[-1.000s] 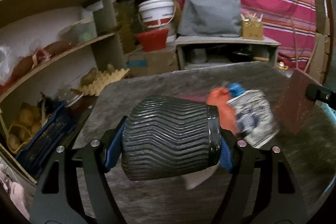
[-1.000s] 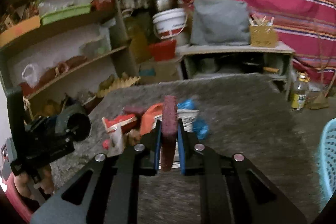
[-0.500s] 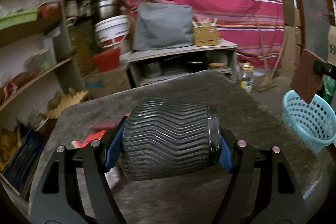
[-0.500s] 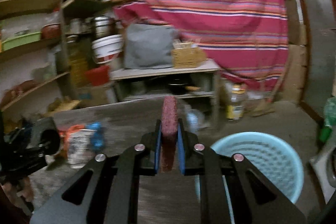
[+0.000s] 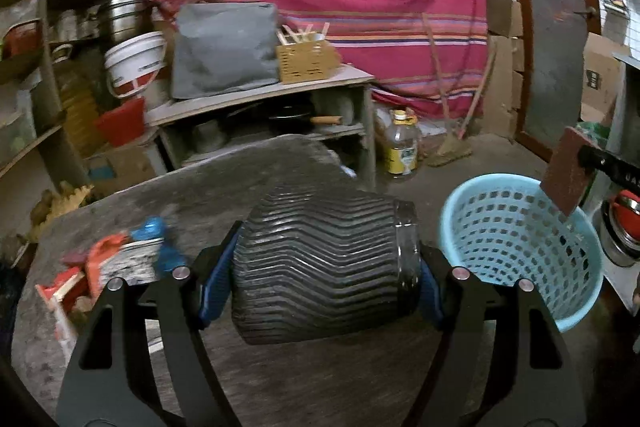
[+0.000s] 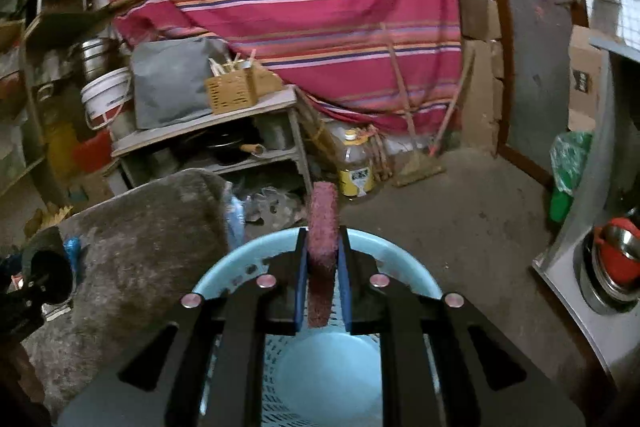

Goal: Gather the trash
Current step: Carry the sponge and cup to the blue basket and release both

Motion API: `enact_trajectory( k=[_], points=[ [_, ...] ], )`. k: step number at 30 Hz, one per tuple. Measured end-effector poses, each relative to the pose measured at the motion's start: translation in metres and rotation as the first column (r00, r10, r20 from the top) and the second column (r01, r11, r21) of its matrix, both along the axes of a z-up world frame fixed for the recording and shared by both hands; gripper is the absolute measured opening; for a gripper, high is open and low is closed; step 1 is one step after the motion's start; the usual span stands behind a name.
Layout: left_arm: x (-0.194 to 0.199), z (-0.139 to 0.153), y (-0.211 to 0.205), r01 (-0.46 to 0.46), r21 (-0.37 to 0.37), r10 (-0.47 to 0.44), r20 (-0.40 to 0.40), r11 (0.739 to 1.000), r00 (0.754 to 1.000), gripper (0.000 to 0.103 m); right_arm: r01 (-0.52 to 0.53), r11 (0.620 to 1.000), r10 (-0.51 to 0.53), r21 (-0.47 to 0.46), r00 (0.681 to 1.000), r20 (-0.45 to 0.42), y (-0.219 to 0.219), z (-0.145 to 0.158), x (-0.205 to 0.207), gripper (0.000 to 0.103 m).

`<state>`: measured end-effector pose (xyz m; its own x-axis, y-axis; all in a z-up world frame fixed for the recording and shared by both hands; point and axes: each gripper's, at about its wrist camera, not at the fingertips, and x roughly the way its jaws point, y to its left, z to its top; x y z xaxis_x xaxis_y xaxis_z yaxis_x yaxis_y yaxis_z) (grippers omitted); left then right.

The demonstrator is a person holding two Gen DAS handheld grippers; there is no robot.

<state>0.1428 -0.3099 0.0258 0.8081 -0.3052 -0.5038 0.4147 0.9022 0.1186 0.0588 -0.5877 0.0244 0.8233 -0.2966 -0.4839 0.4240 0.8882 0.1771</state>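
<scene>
gripping a ribbed black cup (image 5: pixel 324 267), left gripper (image 5: pixel 320 281) over tabletop (image 5: pixel 192 195); right gripper (image 6: pixel 323 281) pinching maroon scrub pad (image 6: pixel 322 251) above blue basket (image 6: pixel 404 263)

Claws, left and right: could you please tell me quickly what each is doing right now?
Left claw: shut on black ribbed cup.
Right claw: shut on maroon scouring pad.

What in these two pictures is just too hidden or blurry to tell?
- Left wrist view: the heap of wrappers on the table is smeared by motion; prints unreadable.
- Left wrist view: the black ribbed cup hides the table behind it.
- Right wrist view: the right gripper and its maroon scouring pad cover much of the blue basket.
</scene>
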Motion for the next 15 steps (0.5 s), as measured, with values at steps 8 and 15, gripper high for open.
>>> enact_trajectory(
  k=[8,15],
  points=[
    [0.002,-0.013,-0.071,0.088,0.02,-0.088,-0.018,0.996,0.996,0.073,0.011,0.999,-0.012,0.045,1.0,0.029,-0.019,-0.005,-0.016,0.014],
    [-0.005,-0.022,-0.114,0.167,0.038,-0.166,-0.034,0.985,0.986,0.073,0.025,0.996,-0.028,0.086,0.999,0.04,-0.029,-0.012,-0.02,0.014]
  ],
)
